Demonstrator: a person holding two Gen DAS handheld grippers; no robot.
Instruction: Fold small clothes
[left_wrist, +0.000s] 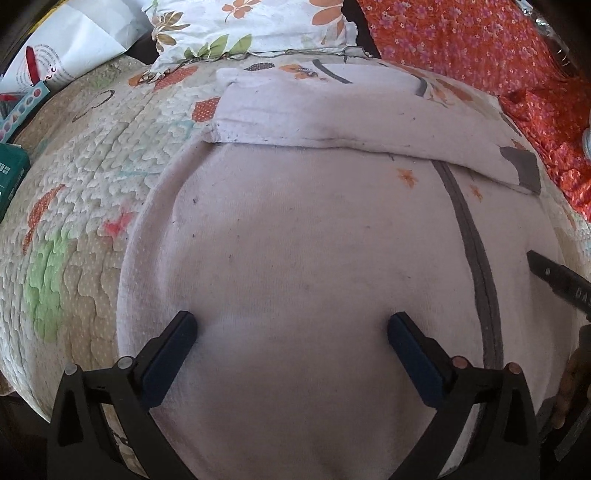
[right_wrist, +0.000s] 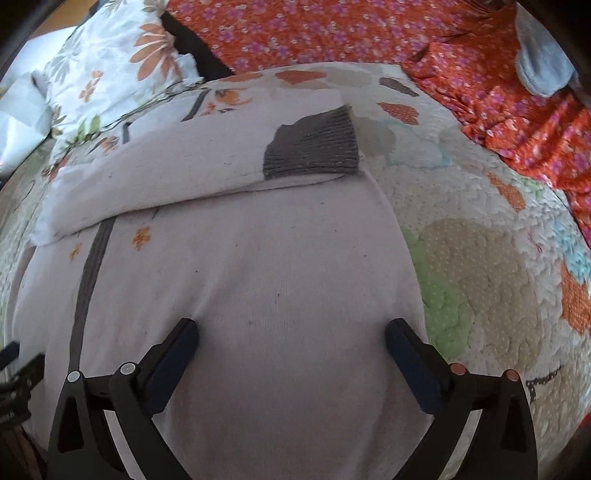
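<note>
Where the quilted bedspread (left_wrist: 92, 192) covers the bed, patterned with orange, green and beige patches, a pale pink garment (left_wrist: 303, 258) lies spread flat across its middle, filling most of both wrist views. Beyond the bedspread, an orange floral cloth (right_wrist: 332, 33) bunches along the far edge, and a white pillow with orange flowers (left_wrist: 240, 26) rests at the far left beside it. A sleeve of the garment (right_wrist: 192, 173) is folded across the upper body, its ribbed grey cuff (right_wrist: 314, 147) lying near the garment's right edge. A grey stripe (left_wrist: 476, 258) runs down the front of the garment, with 2 small orange flower prints (right_wrist: 142, 236) beside it near the folded sleeve. The left claw (left_wrist: 291, 325) hovers low over the garment's lower left part with its 2 dark fingers spread wide and nothing between them; whether the tips touch the fabric cannot be told. The right claw (right_wrist: 291, 325) sits over the lower right part, likewise wide and holding nothing, its right finger close to the garment's edge where the green quilt patch (right_wrist: 439, 295) begins. At the left margin of the left wrist view, a white paper bag (left_wrist: 70, 48) and a teal box (left_wrist: 11, 173) lie beside the bedspread.
</note>
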